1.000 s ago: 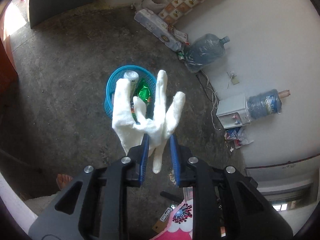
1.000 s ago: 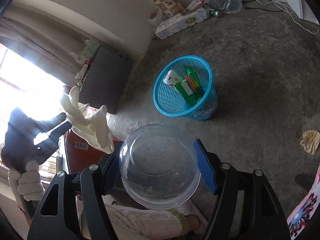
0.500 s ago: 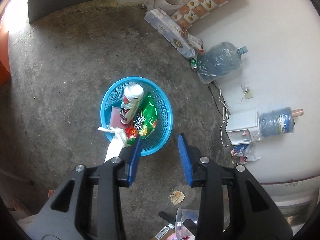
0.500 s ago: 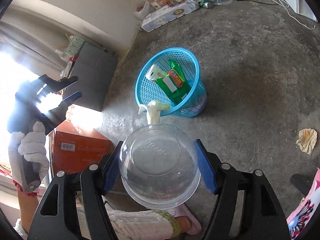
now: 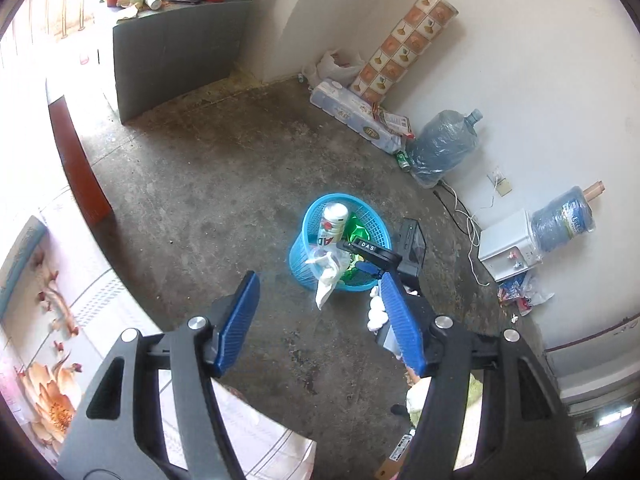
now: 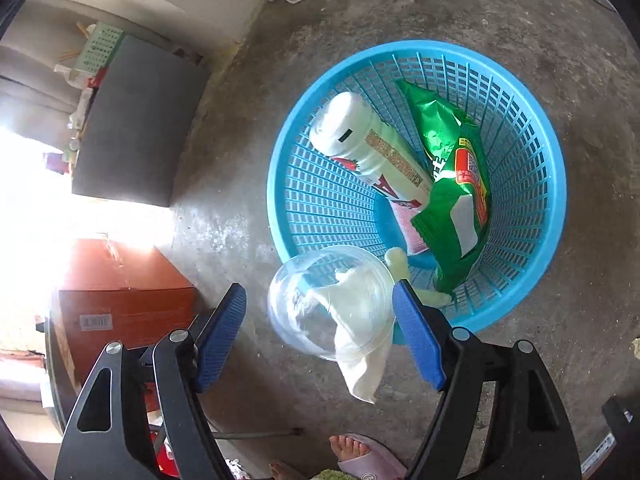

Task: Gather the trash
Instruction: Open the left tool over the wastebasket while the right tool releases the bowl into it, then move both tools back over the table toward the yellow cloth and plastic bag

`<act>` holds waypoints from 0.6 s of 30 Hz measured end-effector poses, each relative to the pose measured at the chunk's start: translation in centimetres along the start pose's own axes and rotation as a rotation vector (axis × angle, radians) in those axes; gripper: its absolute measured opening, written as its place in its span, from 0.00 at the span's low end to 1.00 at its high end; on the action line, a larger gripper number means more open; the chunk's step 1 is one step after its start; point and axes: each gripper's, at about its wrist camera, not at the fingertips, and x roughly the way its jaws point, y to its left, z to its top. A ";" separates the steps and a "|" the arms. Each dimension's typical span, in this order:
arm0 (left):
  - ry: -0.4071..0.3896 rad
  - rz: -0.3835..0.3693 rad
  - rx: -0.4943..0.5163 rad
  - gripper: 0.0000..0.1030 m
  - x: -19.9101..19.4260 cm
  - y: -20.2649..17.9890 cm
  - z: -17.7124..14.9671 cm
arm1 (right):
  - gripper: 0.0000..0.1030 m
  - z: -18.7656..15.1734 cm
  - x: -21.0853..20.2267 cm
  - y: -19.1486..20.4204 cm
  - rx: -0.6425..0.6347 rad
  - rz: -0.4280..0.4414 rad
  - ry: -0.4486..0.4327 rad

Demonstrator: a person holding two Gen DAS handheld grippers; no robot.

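**Clear cup and glove both sitting on the basket's near edge, neither fully in**

The right gripper (image 6: 320, 316) is hovering over the 6 o'clock side of the blue basket (image 6: 532, 128), its blue jaws spread wider than the clear plastic cup (image 6: 320, 300) between them. The right pad is lying against the cup's side while the left pad is standing clear of it, so the cup is looking released rather than pinched, though whether it is resting or falling I cannot tell. A white glove (image 6: 364, 364) is draping over the rim at the same spot, its cuff hanging outside toward 6 o'clock and its fingers lying inside. Deeper in the basket, a white bottle (image 6: 372, 148) and a green snack bag (image 6: 452, 184) are lying toward 12 and 2 o'clock.

The left gripper (image 5: 320, 320) is sitting well back from the basket (image 5: 304, 216), wide open and holding nothing; the basket is showing at its 12 o'clock.

The risks, as I judge them:
- The cup is sitting over the rim, not the basket's centre, so it may tip outward onto the concrete floor (image 6: 540, 12).
- The glove's hanging cuff may be pulling the rest of it out over the edge.
- The right pad, dragging back while touching the cup, may be flicking it out.
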 end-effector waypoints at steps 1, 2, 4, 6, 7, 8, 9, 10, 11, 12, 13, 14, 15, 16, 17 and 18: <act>-0.003 0.008 0.007 0.59 -1.2 0.7 -0.7 | 0.72 0.4 0.5 0.1 0.010 -0.008 -0.006; -0.005 0.011 0.014 0.59 -2.2 1.4 -1.3 | 0.72 0.6 0.6 0.1 0.013 -0.015 -0.015; -0.015 0.018 0.013 0.60 -3.8 2.7 -2.2 | 0.72 0.6 0.1 0.2 0.004 -0.005 -0.035; -0.030 0.032 0.008 0.60 -5.0 4.0 -3.1 | 0.72 0.3 -0.5 0.3 -0.018 -0.006 -0.040; -0.037 0.035 0.006 0.60 -5.5 4.5 -3.5 | 0.72 0.0 -0.8 0.3 -0.033 -0.017 -0.039; -0.044 0.037 0.000 0.60 -5.9 5.1 -3.9 | 0.72 -0.2 -1.3 0.2 -0.046 -0.028 -0.044; -0.048 0.037 -0.008 0.60 -6.1 5.5 -4.2 | 0.72 -0.5 -1.7 0.1 -0.056 -0.032 -0.052; -0.050 0.032 -0.015 0.60 -6.4 6.1 -4.5 | 0.72 -0.6 -2.1 -0.1 -0.063 -0.036 -0.060; -0.051 0.029 -0.025 0.60 -6.6 6.5 -4.8 | 0.72 -0.8 -2.5 -0.3 -0.063 -0.044 -0.066; -0.056 0.026 -0.030 0.60 -6.7 6.8 -5.0 | 0.72 -0.9 -3.0 -0.6 -0.062 -0.046 -0.071; -0.063 0.027 -0.032 0.60 -6.8 6.9 -5.3 | 0.71 -1.1 -3.3 -0.9 -0.059 -0.044 -0.072; -0.074 0.031 -0.033 0.60 -7.1 7.0 -5.6 | 0.71 -1.4 -3.7 -1.1 -0.054 -0.041 -0.072; -0.086 0.036 -0.034 0.60 -7.6 7.2 -5.8 | 0.71 -1.6 -4.2 -1.2 -0.051 -0.033 -0.073; -0.101 0.037 -0.033 0.60 -8.0 7.3 -6.1 | 0.71 -1.9 -4.7 -1.3 -0.052 -0.021 -0.073; -0.113 0.036 -0.036 0.60 -8.6 7.5 -6.3 | 0.72 -2.3 -5.2 -1.3 -0.054 -0.010 -0.074; -0.127 0.035 -0.045 0.60 -9.1 7.8 -6.6 | 0.72 -2.7 -5.7 -1.3 -0.058 0.003 -0.073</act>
